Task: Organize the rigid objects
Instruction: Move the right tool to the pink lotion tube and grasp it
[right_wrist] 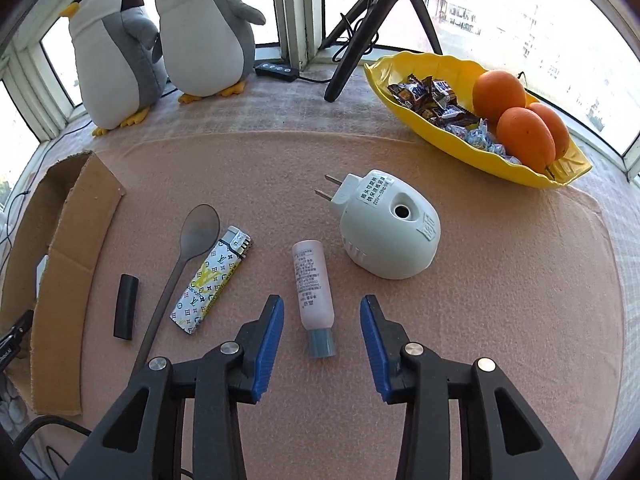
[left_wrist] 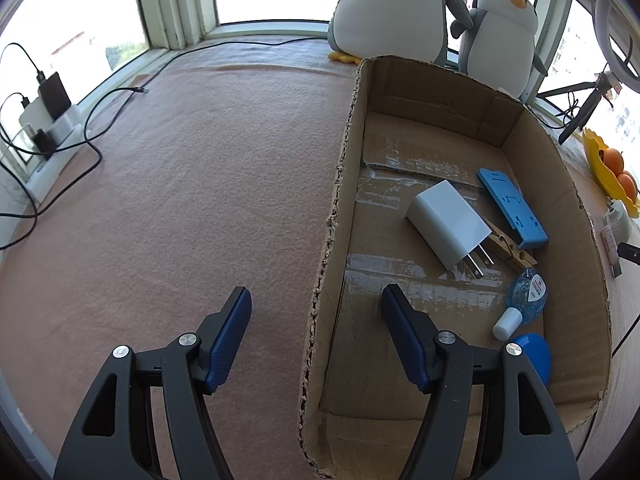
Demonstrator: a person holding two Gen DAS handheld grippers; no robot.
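Presently inspected from two wrist views. Left gripper (left_wrist: 316, 304): jaws spread wide, holding nothing, straddling the near left wall of the cardboard box (left_wrist: 592, 264), one finger over the pink cloth (left_wrist: 200, 184) covering the bench, the other over the box floor. Inside the box: white charger plug (left_wrist: 446, 222) lying on its side with prongs toward the camera, resting partly across a wooden clothespin (left_wrist: 510, 250); blue flat plastic piece (left_wrist: 512, 208) just beside, its near end touching the clothespin; small blue bottle with white cap (left_wrist: 520, 306) nearer the camera; blue round object (left_wrist: 534, 354) partly hidden behind the right finger, identity not determinable. Beyond the box: two plush penguins (left_wrist: 496, 36) against the window. Far left: power strip with chargers and cables (left_wrist: 52, 120).

Right gripper (right_wrist: 322, 322): jaws open, empty, set either side of the capped end of a small pink bottle (right_wrist: 314, 290) lying on the cloth, grey cap toward the camera; no contact visible. Further out, apart from the bottle: white plug-in device (right_wrist: 390, 226) with prongs pointing left. Left of the bottle, in order: patterned lighter (right_wrist: 212, 280), spoon (right_wrist: 188, 252) just beside the lighter, black cylindrical piece (right_wrist: 126, 306). Box at far left edge of this view, side flap folded outward. Rear right: yellow dish (right_wrist: 424, 68) holding oranges (right_wrist: 524, 128) and wrapped candies (right_wrist: 432, 98); black tripod (right_wrist: 360, 36) behind the dish.
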